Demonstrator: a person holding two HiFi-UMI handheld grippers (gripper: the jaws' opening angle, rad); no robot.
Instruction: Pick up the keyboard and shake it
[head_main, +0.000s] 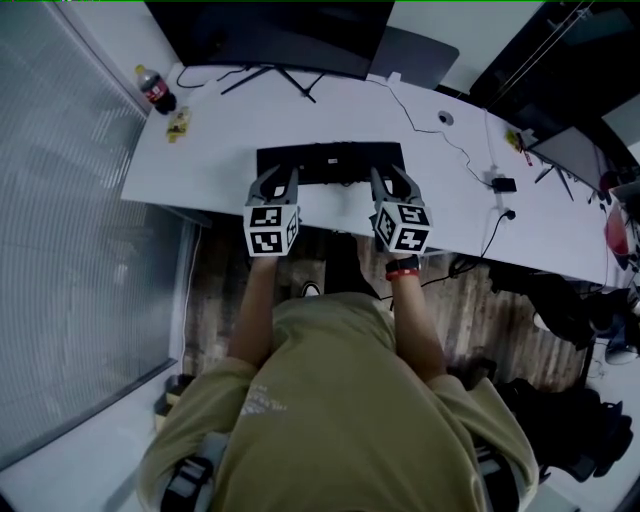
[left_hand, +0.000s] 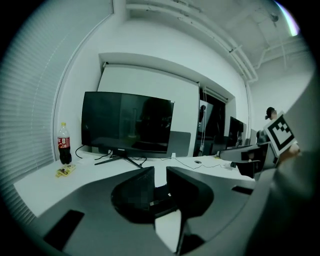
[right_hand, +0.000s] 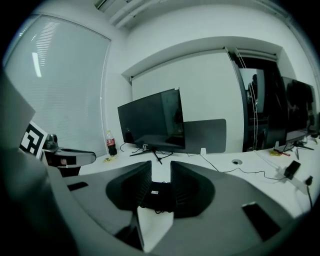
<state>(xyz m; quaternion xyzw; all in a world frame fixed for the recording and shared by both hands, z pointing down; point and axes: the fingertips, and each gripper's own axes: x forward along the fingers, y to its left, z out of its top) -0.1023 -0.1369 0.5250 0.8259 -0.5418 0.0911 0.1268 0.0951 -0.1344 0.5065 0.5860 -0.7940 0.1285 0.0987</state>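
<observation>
In your head view, the keyboard (head_main: 330, 163) lies mid-frame over the worktop (head_main: 200, 170). Its near edge sits between the fingers of your left gripper (head_main: 277, 181) on the left and your right gripper (head_main: 394, 182) on the right. The monitor (head_main: 270, 35) stands behind it, at the top of the frame. The bottle (head_main: 157, 90) stands on the worktop at upper left, with a snack packet (head_main: 179, 124) just below it. To the right, a cable (head_main: 462, 150) runs past a grommet hole (head_main: 445, 118).

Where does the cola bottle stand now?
In the head view, the cola bottle stands at the desk's far left corner, beside a small yellow packet.
</observation>
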